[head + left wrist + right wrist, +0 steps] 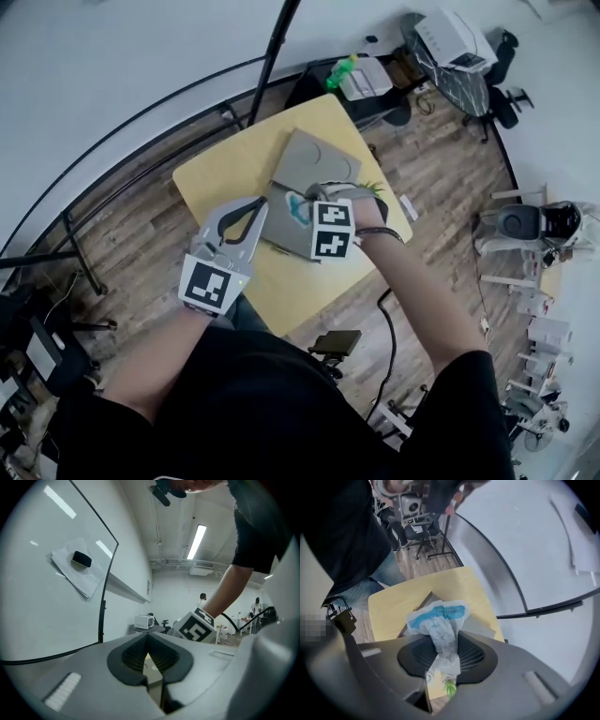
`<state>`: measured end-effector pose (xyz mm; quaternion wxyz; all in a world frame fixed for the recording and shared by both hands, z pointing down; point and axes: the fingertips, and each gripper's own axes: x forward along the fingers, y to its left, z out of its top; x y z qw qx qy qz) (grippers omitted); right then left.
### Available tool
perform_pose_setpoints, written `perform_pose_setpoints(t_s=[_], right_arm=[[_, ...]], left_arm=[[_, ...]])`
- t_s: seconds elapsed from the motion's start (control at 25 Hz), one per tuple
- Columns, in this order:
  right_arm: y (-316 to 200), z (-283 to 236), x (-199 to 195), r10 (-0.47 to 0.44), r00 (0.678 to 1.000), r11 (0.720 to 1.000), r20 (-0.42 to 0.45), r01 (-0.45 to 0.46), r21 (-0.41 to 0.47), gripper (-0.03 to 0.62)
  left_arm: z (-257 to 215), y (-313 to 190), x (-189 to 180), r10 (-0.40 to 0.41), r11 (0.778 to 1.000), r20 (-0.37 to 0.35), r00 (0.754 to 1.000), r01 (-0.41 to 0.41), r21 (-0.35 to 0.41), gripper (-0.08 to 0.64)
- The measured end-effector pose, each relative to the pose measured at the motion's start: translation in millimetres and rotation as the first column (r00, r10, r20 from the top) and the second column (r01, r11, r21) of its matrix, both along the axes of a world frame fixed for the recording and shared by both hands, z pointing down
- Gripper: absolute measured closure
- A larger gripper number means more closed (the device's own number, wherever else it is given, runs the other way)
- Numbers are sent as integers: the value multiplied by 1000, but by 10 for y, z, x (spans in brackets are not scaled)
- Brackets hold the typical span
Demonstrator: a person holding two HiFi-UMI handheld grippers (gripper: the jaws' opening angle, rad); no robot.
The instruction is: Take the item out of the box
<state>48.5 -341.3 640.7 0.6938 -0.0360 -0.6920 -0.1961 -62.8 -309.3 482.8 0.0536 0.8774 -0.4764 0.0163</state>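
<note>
A flat grey cardboard box (321,157) lies open on the yellow table (214,178). My right gripper (337,193) is shut on a crumpled white and blue packet (297,210), which hangs above the box. In the right gripper view the packet (438,618) runs between the pads (471,656), and its green-printed end sticks out behind them. The box (482,627) shows beneath it. My left gripper (255,208) sits at the box's left edge. Its jaws look shut in the left gripper view (149,660). I cannot tell whether they pinch the cardboard.
The table is small, with wood floor on all sides. Past its far corner stands a dark chair with a green bottle (341,70). A black pole (274,52) leans over the far side. A curved rail and a whiteboard (56,573) lie to the left.
</note>
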Motion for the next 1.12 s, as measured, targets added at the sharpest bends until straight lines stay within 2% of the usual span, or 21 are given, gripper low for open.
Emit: perform_pose_setpoints(t_s=[0.2,0.32,0.44,0.56,0.68,0.76,0.84,1.0,1.12], right_arm=[[68,-760,-34,8,991,989,133,-27,142,480],[116,-1234,-49,14,973,971,232,-69,228,480],[154,-1640,-37,18,942,941,335,-130,312,480],[211,-1937,-18,33,897,905,441,-214,368,480],[282,-2160,14,52,841,863,539,-310,399,480],[322,-2275,65,72,791,832,608,-383,400,480],[357,-2378,136,94,730,801,677,-459,384,480],[426,-2521,264,131,611,741,781,-584,332,480],[466,-2597,348,147,517,699,843,-657,282,480]], left_arm=[[-259,-3,161,43,997,11,999,-44,65,561],[-476,-18,248,64,992,27,998,-67,107,561],[-664,-29,315,80,987,45,996,-86,137,561],[-773,-21,346,87,983,65,994,-97,154,561],[-778,17,354,96,984,48,994,-102,144,561],[-794,33,359,97,985,40,995,-101,139,561],[-849,24,371,99,981,65,993,-108,162,561],[-903,29,426,111,985,45,993,-116,131,561],[-949,14,470,121,982,48,991,-127,140,561]])
